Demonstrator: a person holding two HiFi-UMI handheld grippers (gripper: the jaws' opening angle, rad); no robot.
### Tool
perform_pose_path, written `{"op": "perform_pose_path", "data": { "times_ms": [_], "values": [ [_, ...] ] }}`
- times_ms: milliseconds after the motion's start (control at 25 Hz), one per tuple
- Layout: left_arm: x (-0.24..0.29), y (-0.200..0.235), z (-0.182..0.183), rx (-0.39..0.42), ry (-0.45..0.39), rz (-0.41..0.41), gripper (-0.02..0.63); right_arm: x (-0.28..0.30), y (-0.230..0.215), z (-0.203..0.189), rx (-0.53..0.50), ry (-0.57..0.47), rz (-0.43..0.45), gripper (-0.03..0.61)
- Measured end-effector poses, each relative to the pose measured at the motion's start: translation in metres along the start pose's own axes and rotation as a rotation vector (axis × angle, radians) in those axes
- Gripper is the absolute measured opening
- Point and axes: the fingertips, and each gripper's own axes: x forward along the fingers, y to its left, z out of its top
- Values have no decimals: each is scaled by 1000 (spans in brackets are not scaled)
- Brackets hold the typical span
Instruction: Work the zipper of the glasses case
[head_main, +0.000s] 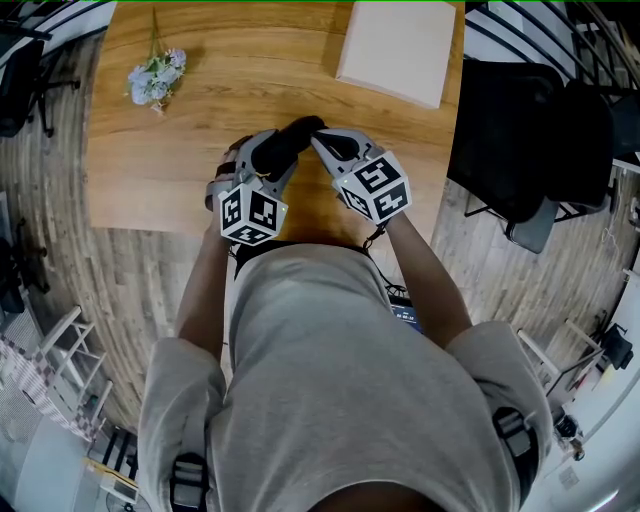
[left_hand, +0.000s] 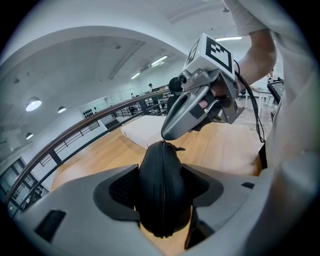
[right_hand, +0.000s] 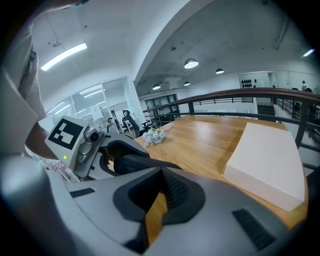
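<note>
The black glasses case (left_hand: 162, 175) sits end-on between the pads of my left gripper (left_hand: 162, 192), which is shut on its sides, the closed zipper running up its middle. The head view shows the case (head_main: 287, 142) held just above the wooden table (head_main: 180, 150). My right gripper (left_hand: 167, 136) is shut, and its tip rests on the case's far end, right beside the small zipper pull (left_hand: 179, 148). Whether the pull is pinched I cannot tell. In the right gripper view the shut right gripper (right_hand: 161, 172) points at the case (right_hand: 132, 162).
A flat white box (head_main: 395, 45) lies at the table's far right, and a small bunch of pale flowers (head_main: 155, 75) at its far left. A black chair (head_main: 530, 150) stands off the table's right edge. The person's body fills the near side.
</note>
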Motion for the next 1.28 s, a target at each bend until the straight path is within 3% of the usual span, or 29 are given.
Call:
{"op": "perform_pose_path", "data": {
  "times_ms": [440, 1040, 1280],
  "values": [
    [5, 1, 0, -3, 4, 4, 272, 7, 19, 11, -19, -21, 52, 25],
    [-6, 2, 2, -95, -119, 43, 273, 0, 17, 13, 43, -47, 84, 25],
    [-7, -1, 7, -126, -146, 25, 273, 0, 6, 7, 130, -60, 87, 25]
  ]
}}
